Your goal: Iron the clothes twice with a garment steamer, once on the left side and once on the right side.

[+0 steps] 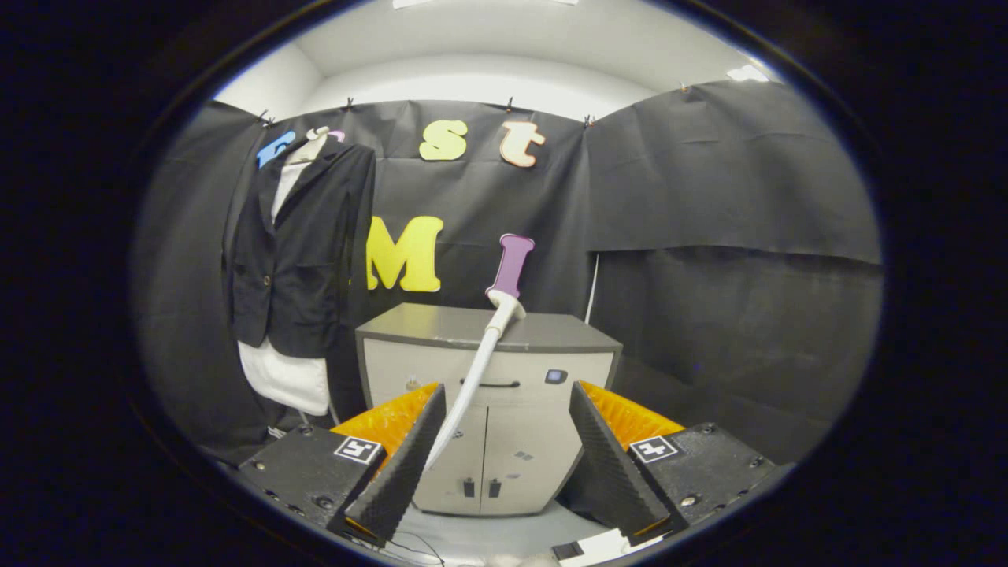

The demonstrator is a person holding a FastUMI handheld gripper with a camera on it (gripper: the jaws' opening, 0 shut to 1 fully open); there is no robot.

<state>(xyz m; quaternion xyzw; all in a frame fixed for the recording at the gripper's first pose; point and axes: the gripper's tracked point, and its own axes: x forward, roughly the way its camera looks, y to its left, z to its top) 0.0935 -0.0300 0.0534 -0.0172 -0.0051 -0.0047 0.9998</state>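
A black jacket [303,252] over a white shirt [285,378] hangs on a hanger against the wall, to the left and beyond my fingers. A slim white steamer wand [479,370] slants up between my fingers, its lower end close by the left finger [402,457], its head reaching the top of the grey cabinet. My gripper [506,390] is open, the fingers wide apart. The right finger [602,449] stands well clear of the wand. Whether the left finger touches the wand I cannot tell.
A grey cabinet [551,378] with two lower doors stands straight ahead, just beyond the fingers. A thin white cable [592,291] runs down the wall behind it. Dark cables [413,543] and a white flat object [606,545] lie on the floor below the fingers.
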